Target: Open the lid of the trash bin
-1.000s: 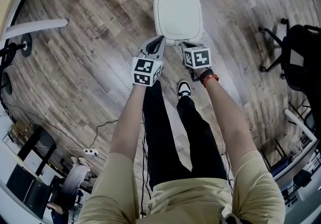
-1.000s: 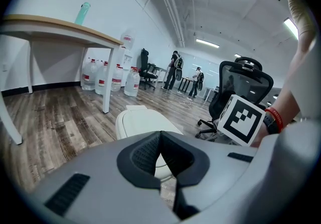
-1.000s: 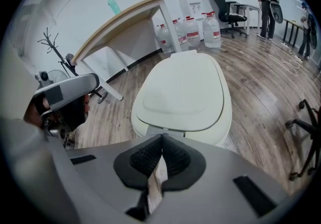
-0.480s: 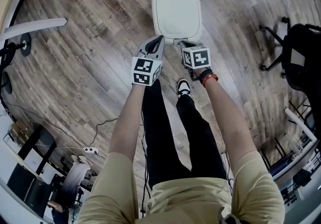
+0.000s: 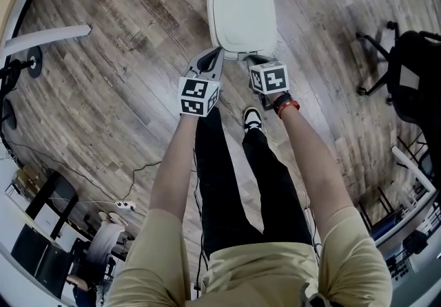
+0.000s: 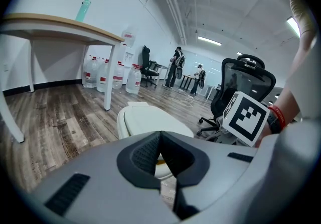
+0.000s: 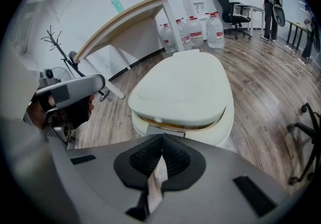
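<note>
Both the left tool [image 5: 213, 55] and right tool [image 5: 249, 59] are pinched together, empty, beside the lid's [image 5: 241, 13] near edge; blunt tips might slip off instead of lifting it.

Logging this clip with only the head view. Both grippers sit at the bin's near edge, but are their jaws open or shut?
Observer: In the right gripper view, the right gripper has its jaws shut, with nothing between them.
Operator: And the left?
Observer: The left gripper is also shut and empty, pointing at the lid.
Operator: Is the lid up?
Observer: It lies nearly flat. The right gripper view shows a thin yellowish gap under its front edge, above the bin body.
</note>
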### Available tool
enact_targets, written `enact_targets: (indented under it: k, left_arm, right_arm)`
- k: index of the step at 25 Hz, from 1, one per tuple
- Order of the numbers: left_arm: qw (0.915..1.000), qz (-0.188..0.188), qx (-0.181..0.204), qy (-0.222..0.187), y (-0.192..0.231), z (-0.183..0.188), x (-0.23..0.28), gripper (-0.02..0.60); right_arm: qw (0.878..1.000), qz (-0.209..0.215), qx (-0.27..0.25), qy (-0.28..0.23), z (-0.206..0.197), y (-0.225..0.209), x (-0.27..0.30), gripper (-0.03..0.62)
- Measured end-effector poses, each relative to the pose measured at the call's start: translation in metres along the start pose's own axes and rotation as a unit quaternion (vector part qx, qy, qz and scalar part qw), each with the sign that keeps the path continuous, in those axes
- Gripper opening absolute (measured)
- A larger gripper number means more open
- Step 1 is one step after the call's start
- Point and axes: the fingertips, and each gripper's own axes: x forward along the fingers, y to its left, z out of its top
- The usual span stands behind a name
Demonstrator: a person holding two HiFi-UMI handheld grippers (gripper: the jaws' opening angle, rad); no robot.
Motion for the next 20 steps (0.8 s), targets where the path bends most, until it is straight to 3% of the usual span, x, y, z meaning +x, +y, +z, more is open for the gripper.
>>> enact_targets:
  k: [20]
  left_arm:
    - [1.0,0.005,-0.007,0.005,0.0017,-0.0016,-0.0005,0.021]
  right_arm:
    - [1.0,0.009,-0.006,0.006,0.0007,-0.0023,0.0024,0.017]
